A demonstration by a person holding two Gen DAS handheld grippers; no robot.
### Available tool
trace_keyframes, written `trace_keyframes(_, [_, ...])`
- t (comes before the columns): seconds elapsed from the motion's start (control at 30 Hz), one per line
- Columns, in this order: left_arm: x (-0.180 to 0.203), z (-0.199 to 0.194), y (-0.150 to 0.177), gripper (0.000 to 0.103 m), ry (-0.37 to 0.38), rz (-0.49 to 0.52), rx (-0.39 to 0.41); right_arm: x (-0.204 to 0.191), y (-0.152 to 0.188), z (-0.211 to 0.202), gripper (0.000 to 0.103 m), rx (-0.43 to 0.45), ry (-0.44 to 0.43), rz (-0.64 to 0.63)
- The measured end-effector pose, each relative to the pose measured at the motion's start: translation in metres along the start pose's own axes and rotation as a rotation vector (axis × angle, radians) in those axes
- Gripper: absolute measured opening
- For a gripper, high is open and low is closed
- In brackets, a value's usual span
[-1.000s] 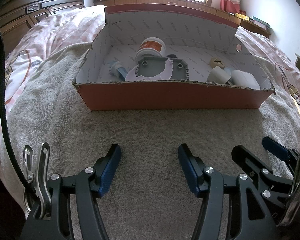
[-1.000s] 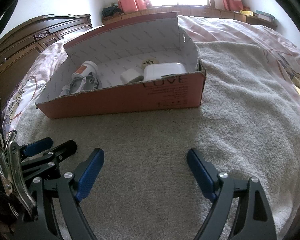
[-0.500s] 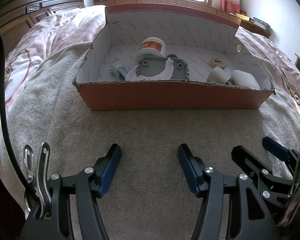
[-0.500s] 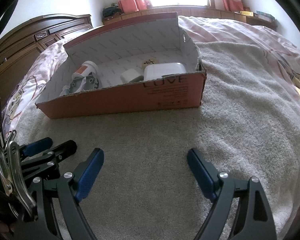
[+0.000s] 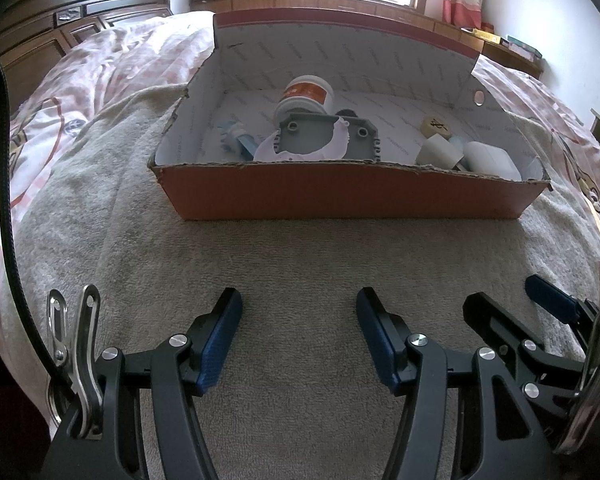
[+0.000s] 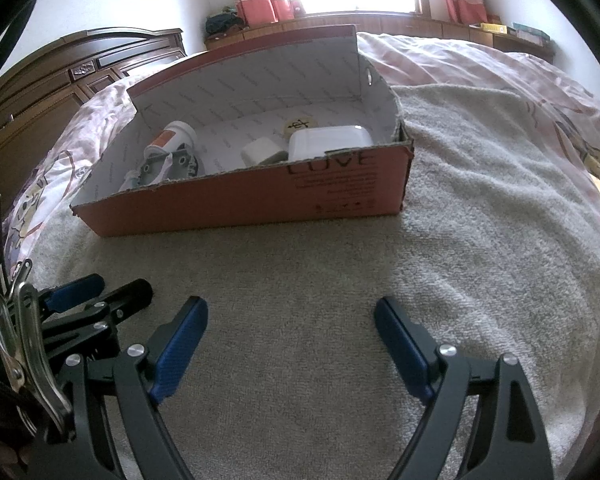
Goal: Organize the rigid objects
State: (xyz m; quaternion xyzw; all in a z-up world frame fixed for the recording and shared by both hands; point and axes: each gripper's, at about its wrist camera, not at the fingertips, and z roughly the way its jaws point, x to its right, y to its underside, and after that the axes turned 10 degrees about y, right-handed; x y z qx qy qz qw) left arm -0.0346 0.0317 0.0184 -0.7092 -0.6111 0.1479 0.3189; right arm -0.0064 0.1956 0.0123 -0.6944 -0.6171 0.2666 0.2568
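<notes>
An open red cardboard box (image 5: 340,196) (image 6: 260,200) stands on a grey towel on the bed. Inside lie a white jar with an orange label (image 5: 306,94) (image 6: 172,138), a grey plastic housing (image 5: 324,138) (image 6: 160,168), a small blue-and-white item (image 5: 236,138), a round wooden piece (image 5: 436,126) (image 6: 298,125), a white block (image 5: 436,152) (image 6: 260,152) and a white case (image 5: 490,158) (image 6: 328,142). My left gripper (image 5: 300,320) is open and empty over the towel, short of the box. My right gripper (image 6: 290,328) is open and empty beside it.
The grey towel (image 5: 300,264) (image 6: 480,200) covers a pink patterned bedspread (image 5: 112,64). A dark wooden headboard (image 5: 80,12) stands at the left. A wooden window ledge (image 5: 380,4) with books runs along the back wall. A black cable (image 5: 4,160) hangs at the left.
</notes>
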Motion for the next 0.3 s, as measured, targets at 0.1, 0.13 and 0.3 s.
trace_keyframes(0.1, [0.0003,0.0001,-0.0004,0.061,-0.001,0.0,-0.001,0.0001,0.0006,-0.0003,0.089,0.0,0.0,0.0])
trace_keyframes(0.13, [0.0004,0.0001,-0.0005,0.061,-0.001,0.001,-0.001,0.0001,0.0007,-0.0003,0.089,0.0,0.0,0.0])
trace_keyframes(0.3, [-0.0003,-0.0001,0.0009,0.061,-0.002,-0.001,-0.004,0.0,0.0004,0.0,0.089,0.001,0.0,0.0])
